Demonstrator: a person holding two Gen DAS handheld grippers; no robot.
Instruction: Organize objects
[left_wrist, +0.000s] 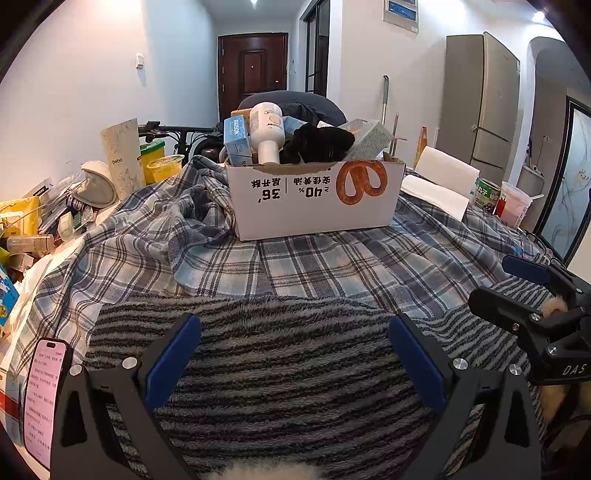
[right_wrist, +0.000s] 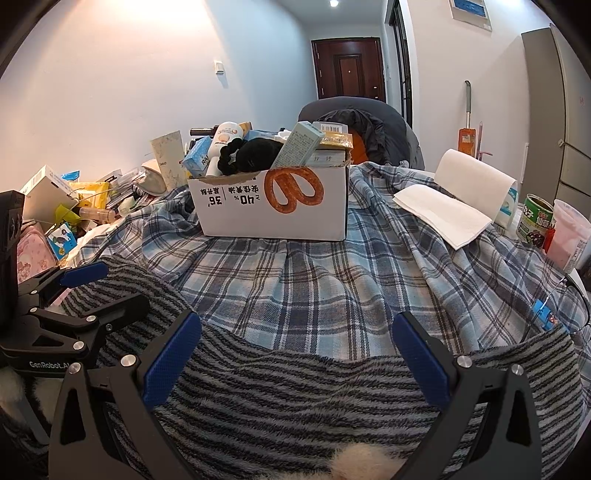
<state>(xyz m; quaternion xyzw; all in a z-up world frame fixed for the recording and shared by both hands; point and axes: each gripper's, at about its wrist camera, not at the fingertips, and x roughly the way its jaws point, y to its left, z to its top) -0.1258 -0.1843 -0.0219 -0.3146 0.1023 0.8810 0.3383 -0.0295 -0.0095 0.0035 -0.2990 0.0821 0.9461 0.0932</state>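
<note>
Striped fleece (left_wrist: 280, 354) lies nearest, under both grippers: left (left_wrist: 293, 363) and right (right_wrist: 295, 363) are spread wide, holding nothing. Beyond, the box (left_wrist: 314, 201) sits mid-table on plaid cloth (left_wrist: 332, 262), long axis left-right, bottle (left_wrist: 266, 129) inverted inside.

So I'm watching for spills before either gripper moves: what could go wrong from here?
Possible risks:
1. The cardboard box is heaped above its rim; the tilted white bottle could tumble out if the box is bumped.
2. The box sits on rumpled plaid cloth, so tugging the cloth may drag or tip it.
3. The phone lies near the table edge beside the open left gripper and could get knocked off.
</note>
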